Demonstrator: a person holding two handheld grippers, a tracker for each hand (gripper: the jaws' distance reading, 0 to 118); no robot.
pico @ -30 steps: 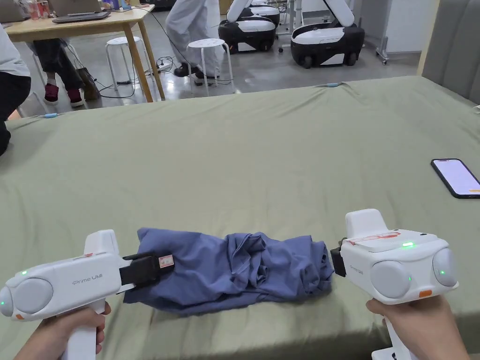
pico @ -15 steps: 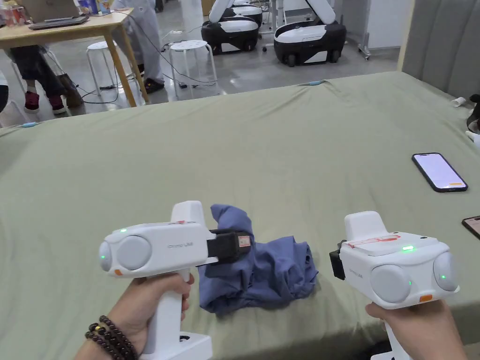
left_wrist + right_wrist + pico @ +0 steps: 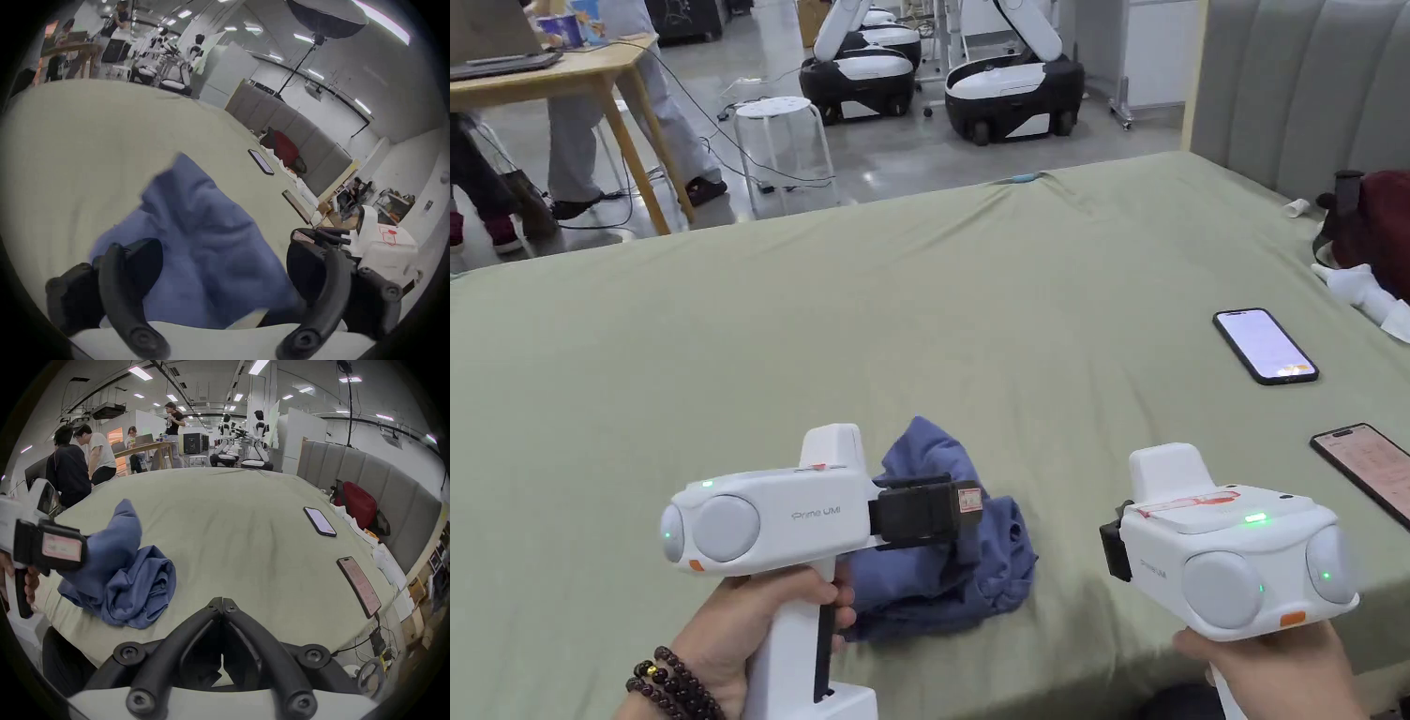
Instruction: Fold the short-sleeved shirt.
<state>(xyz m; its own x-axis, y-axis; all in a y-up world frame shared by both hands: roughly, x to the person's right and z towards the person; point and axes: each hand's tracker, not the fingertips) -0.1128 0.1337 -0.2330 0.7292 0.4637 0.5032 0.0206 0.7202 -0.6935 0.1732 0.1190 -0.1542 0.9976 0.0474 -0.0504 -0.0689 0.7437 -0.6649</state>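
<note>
The blue short-sleeved cotton shirt (image 3: 1001, 562) lies on the olive-green sheeted bed (image 3: 919, 309), well to the left of the black phone with the lit screen (image 3: 1266, 345) and nearer the person than that phone. A second ago it was drawn out long between the two tools. Since then the left gripper (image 3: 956, 506) has carried its end across toward the phone, and the cloth is now a short, thick heap with one corner standing up by the jaws. In the left gripper view those jaws stand wide apart with blue cloth lying between them, so they look to have let go, or to be about to. The right gripper (image 3: 222, 603) hangs between shirt and phone, nearer the person than the phone, its jaws pressed together on nothing and clear of the cloth. Judged as a fold, the result is poor: the halves are brought together, but the layers are rumpled and twisted, not flat. The shirt probably needs smoothing or re-laying before it counts as folded.
</note>
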